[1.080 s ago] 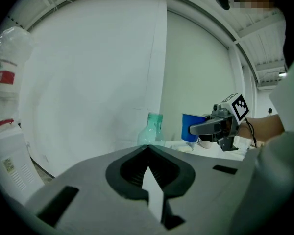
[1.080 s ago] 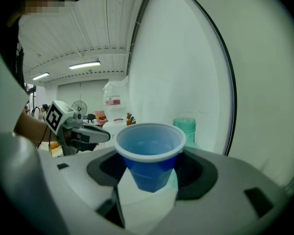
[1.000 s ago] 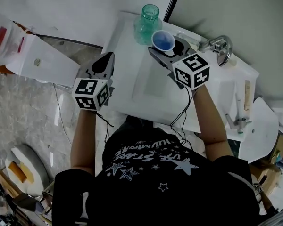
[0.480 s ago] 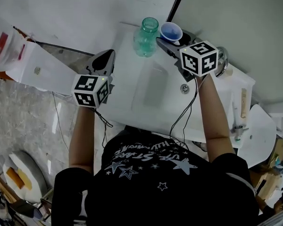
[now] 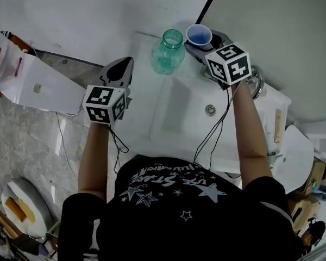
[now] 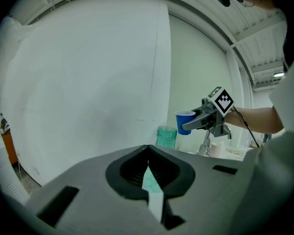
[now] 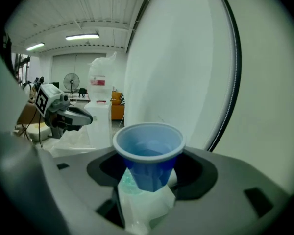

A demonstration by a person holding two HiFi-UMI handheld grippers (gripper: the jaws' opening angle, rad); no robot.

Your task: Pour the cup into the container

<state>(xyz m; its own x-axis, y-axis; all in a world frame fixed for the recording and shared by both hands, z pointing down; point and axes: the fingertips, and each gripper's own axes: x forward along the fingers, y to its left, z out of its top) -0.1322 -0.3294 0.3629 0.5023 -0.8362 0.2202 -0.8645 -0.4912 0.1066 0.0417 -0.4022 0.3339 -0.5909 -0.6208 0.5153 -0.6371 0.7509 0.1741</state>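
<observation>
The right gripper (image 5: 206, 43) is gripping the blue cup (image 7: 148, 153) by its sides and holding it upright, most likely so that nothing is spilling before the pour. The cup is hanging in the air just beside the open mouth of the green glass jar (image 5: 168, 52). The jar is standing on the white counter (image 5: 146, 129) at the sink's edge, so a tilt toward it looks like the next move. The left gripper (image 5: 118, 74) is hovering well apart on the jar's other side, jaws pressed together on nothing, probably to leave room.
</observation>
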